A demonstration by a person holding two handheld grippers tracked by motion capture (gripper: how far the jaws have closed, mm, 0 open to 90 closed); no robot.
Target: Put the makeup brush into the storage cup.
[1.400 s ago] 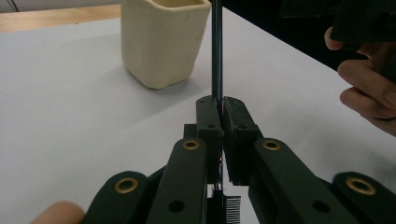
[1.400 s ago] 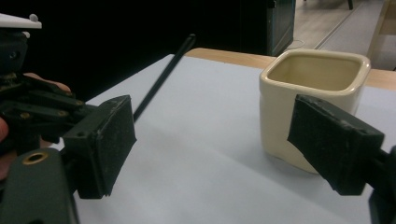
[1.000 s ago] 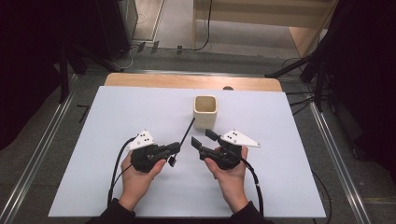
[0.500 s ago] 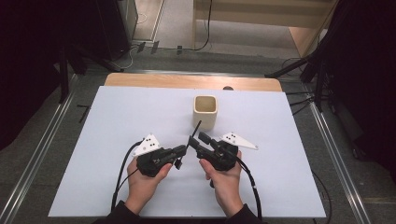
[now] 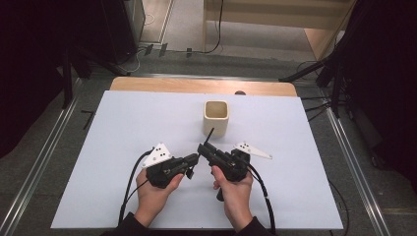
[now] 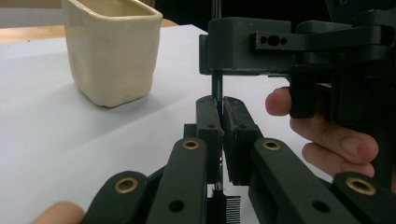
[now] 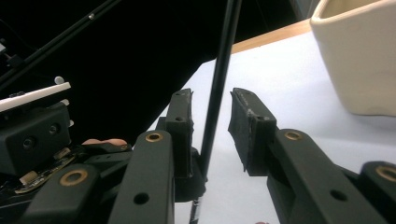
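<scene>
From the high view, both hands meet near the middle of the white desk (image 5: pixel 123 147), a little toward the near edge, with the left tongs (image 5: pixel 193 160) and right tongs (image 5: pixel 202 147) tip to tip. A thin black rod (image 5: pixel 209 133) pokes up from between them toward the cream square cup (image 5: pixel 216 118), which stands just beyond, toward the far edge. At this height the jaws are too small to read.

The left gripper view settles one side: the left tongs (image 6: pixel 221 116) are clenched on the lower end of the thin black rod (image 6: pixel 217 88), their pads pressed together around it. The body of the other gripper sits right in front, blocking the upper part of the rod, and the fingers (image 6: pixel 322 135) of the right hand wrap it at the right. The cream square cup (image 6: pixel 112 51) stands to the left on the desk (image 6: pixel 46 130).

The right gripper view shows the right tongs (image 7: pixel 211 119) released, the jaws apart with the thin black rod (image 7: pixel 219 79) running up between them, close to the left pad. The cream square cup (image 7: pixel 359 56) fills the upper right, resting on the desk (image 7: pixel 280 79). Beyond the far desk edge lie dark floor and black stands.
</scene>
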